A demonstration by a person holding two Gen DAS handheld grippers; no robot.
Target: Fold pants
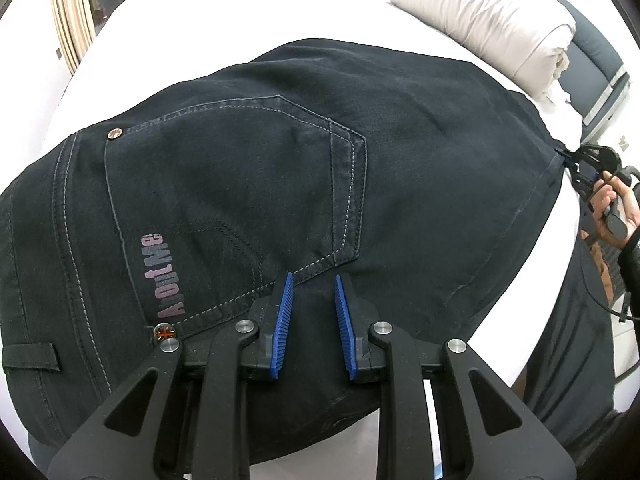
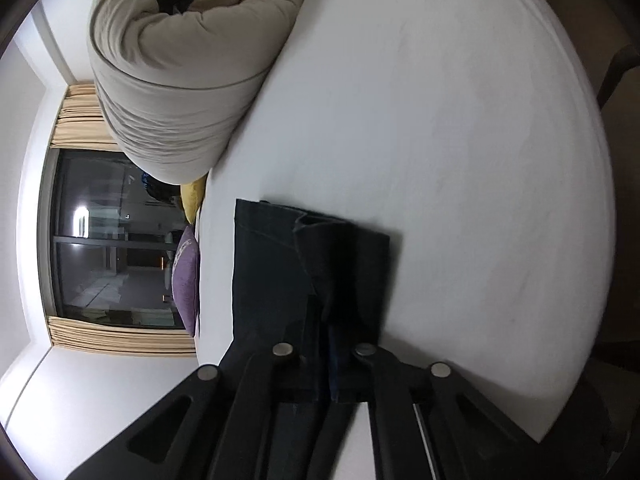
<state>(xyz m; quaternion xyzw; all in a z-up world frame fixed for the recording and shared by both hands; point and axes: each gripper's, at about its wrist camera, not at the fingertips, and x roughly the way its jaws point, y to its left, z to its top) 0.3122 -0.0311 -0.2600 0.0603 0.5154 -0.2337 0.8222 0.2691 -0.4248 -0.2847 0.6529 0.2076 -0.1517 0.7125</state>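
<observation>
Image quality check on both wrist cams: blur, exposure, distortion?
Left wrist: sharp, evenly lit; strong fisheye bulge across the pants; stitching readable. Right wrist: rolled sideways, darker; pants near-black with detail lost at the right gripper; window shows a bright glare spot; slight softness near the fingers.

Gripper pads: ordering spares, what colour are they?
Blue, ribbed; the left gripper pads show best in the left wrist view.
</observation>
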